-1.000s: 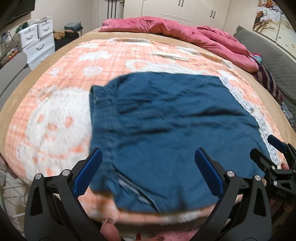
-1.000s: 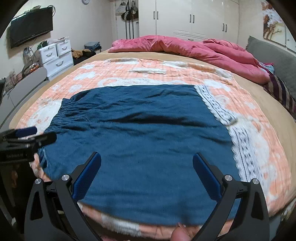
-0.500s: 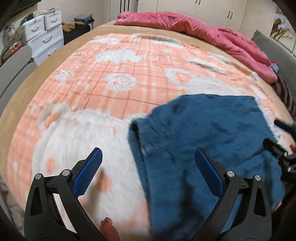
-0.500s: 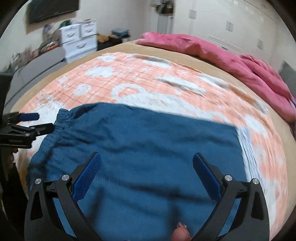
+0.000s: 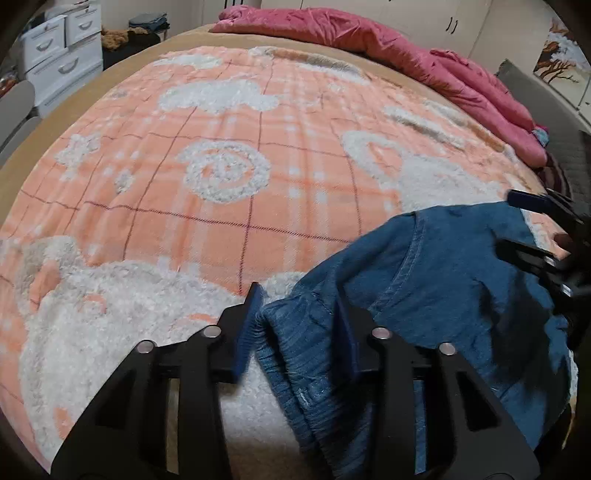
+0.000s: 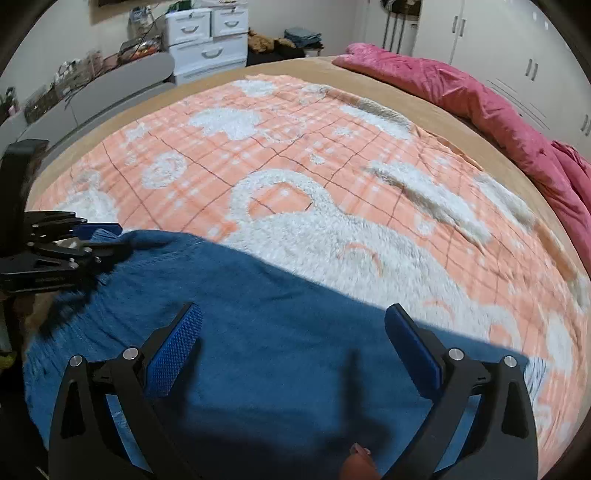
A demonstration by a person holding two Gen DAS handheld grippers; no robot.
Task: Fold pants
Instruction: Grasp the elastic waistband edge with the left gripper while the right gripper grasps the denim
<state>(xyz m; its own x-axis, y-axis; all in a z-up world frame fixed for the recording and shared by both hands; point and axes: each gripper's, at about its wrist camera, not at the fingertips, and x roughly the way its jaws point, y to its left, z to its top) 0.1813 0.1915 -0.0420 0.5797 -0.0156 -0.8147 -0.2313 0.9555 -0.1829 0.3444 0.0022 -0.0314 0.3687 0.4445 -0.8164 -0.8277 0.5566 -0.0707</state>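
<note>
Left wrist view: the left gripper point(image 5: 299, 325) is closing on the gathered waistband corner of the blue pants point(image 5: 443, 280), cloth already between its jaws; the garment trails right toward the right gripper point(image 5: 546, 240) across the bed point(image 5: 221, 147).

Right wrist view: the right gripper point(image 6: 291, 347) hangs released over the pants point(image 6: 258, 314), nothing pinched. Their long axis runs left to right, waistband leftward at the left gripper point(image 6: 92, 243), which is nearer that end.

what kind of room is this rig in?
A bedroom, most likely. The pants lie on a bed with an orange blanket and a pink duvet; white drawers and wardrobe doors line the walls.
</note>
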